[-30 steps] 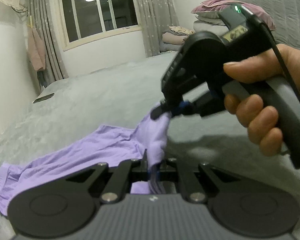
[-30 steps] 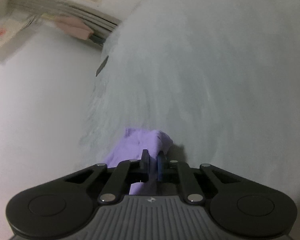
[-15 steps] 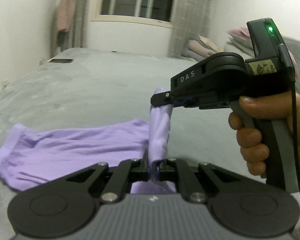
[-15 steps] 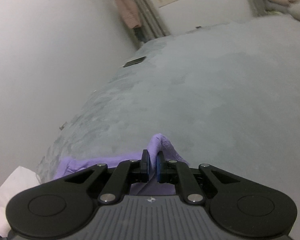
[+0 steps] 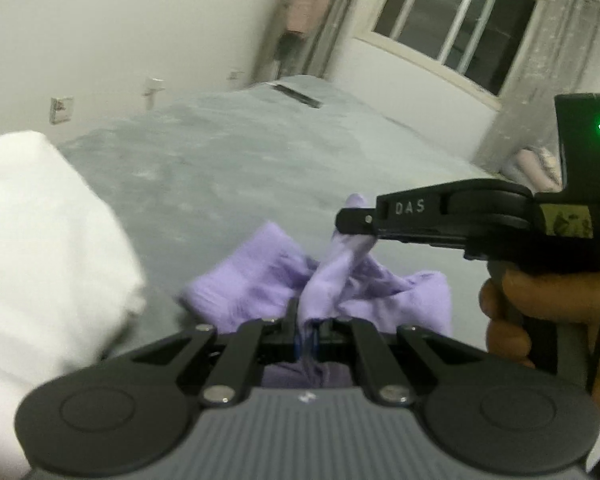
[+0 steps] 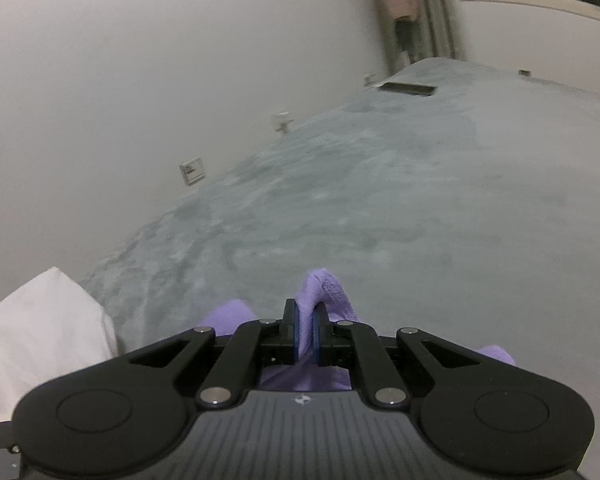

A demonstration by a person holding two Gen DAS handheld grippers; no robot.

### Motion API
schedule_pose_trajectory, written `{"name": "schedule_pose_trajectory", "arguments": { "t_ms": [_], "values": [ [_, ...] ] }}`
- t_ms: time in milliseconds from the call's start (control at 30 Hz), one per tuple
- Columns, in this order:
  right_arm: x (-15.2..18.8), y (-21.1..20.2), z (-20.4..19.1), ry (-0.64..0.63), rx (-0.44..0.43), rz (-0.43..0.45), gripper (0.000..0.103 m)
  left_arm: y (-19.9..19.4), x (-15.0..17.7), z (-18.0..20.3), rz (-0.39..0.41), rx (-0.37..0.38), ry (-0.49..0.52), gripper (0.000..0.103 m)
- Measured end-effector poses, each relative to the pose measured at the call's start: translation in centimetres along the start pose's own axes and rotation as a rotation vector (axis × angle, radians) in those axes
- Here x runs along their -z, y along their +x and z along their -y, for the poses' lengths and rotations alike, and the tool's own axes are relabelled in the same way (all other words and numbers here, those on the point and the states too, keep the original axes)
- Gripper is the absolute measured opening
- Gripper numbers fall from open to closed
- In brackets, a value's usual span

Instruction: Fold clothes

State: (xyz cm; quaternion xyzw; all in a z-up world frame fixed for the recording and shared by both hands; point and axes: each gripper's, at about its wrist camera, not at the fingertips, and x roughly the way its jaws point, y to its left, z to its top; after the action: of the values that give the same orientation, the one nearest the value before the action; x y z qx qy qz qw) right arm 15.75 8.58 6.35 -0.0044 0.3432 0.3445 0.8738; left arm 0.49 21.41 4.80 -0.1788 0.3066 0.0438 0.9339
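A purple garment [image 5: 268, 272] lies bunched on the grey bed [image 5: 228, 152]. My left gripper [image 5: 306, 330] is shut on one edge of it, and a strip of cloth runs up from its fingers. My right gripper [image 5: 350, 220] shows in the left wrist view just ahead and to the right, shut on the other end of that strip, slightly above the bed. In the right wrist view the right gripper [image 6: 306, 328] pinches a fold of the purple garment [image 6: 328, 292], with more cloth hanging below the fingers.
A white folded cloth or pillow [image 5: 40, 248] sits close at the left and also shows in the right wrist view [image 6: 40, 328]. A dark flat object [image 6: 408, 88] lies at the bed's far end. The wall [image 6: 140, 80] runs along the left.
Both grippers have swung left toward the wall, carrying the held edge. The garment, spread long to the left before, is now bunched together. The white cloth has come into view.
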Motion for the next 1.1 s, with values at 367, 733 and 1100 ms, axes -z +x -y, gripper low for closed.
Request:
{"name": "schedule_pose_trajectory", "arguments": {
  "t_ms": [367, 733, 1100],
  "values": [
    [-0.6, 4.9, -2.4, -0.080, 0.000, -0.084, 0.008, 0.9, -0.6, -0.7, -0.074, -0.124, 0.023, 0.006],
    [-1.9, 3.3, -2.4, -0.014, -0.080, -0.003, 0.025, -2.7, -2.2, 0.1, 0.040, -0.236, 0.056, 0.015],
    [3.5, -2.7, 3.2, 0.220, -0.017, 0.038, 0.031, 0.5, -3.5, 2.6, 0.080, -0.023, 0.159, 0.023]
  ]
}}
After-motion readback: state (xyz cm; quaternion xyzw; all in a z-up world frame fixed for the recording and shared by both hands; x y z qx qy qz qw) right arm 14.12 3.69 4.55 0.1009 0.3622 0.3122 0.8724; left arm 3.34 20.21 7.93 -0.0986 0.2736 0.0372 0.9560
